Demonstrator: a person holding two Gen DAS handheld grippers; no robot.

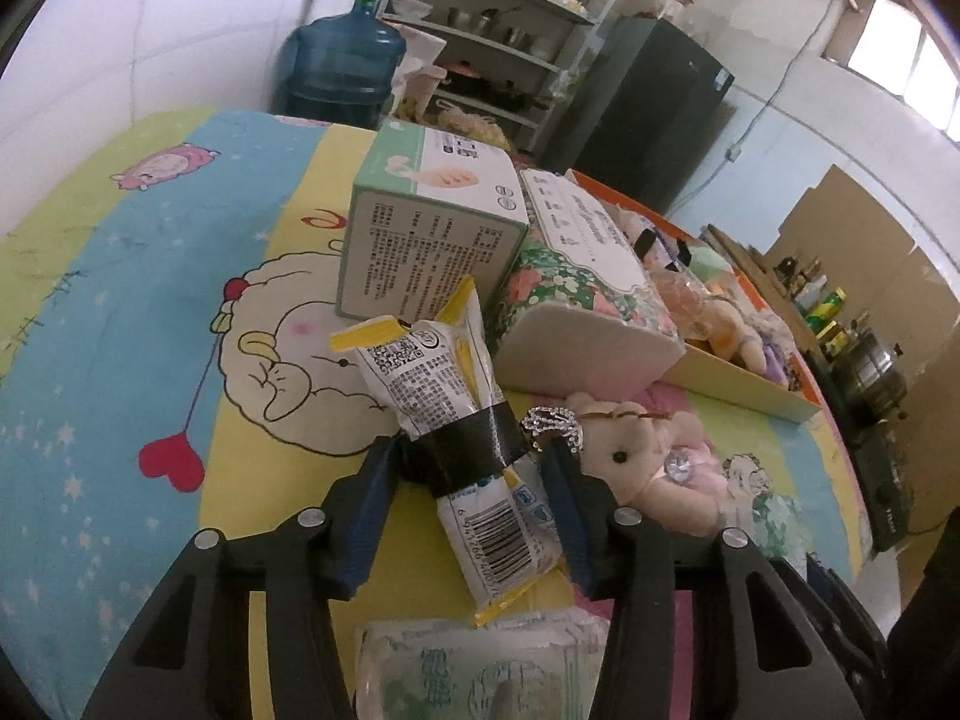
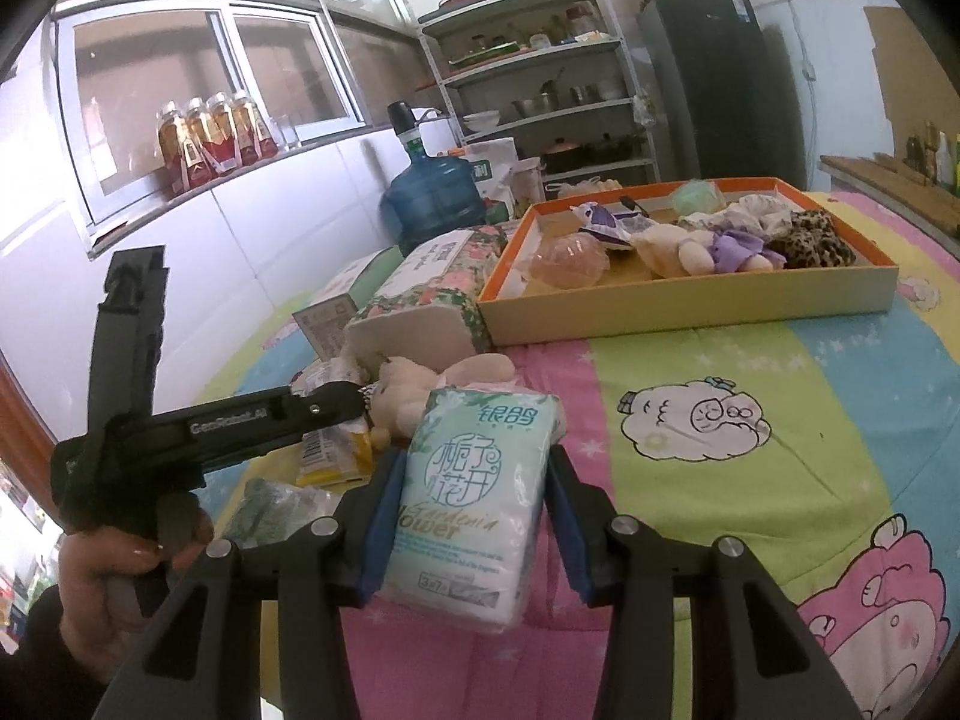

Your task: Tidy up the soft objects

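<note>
In the left wrist view my left gripper (image 1: 468,456) is closed around a yellow and white snack packet (image 1: 462,420). Its blue pads touch both sides of the packet's black-taped waist on the cartoon bedsheet (image 1: 120,360). A cream plush bear (image 1: 636,456) with a rhinestone charm lies just right of that gripper. In the right wrist view my right gripper (image 2: 474,456) is shut on a white and green pocket tissue pack (image 2: 468,498), held above the sheet. Beyond it stands an orange-rimmed tray (image 2: 690,294) holding several plush toys and scrunchies.
A green box (image 1: 420,228) and a floral tissue pack (image 1: 576,300) stand behind the packet, against the tray's near end. Another green-printed tissue pack (image 1: 480,660) lies under the left gripper. A hand (image 2: 120,552) grips the left tool. A water jug (image 1: 342,66) and shelves stand beyond the table.
</note>
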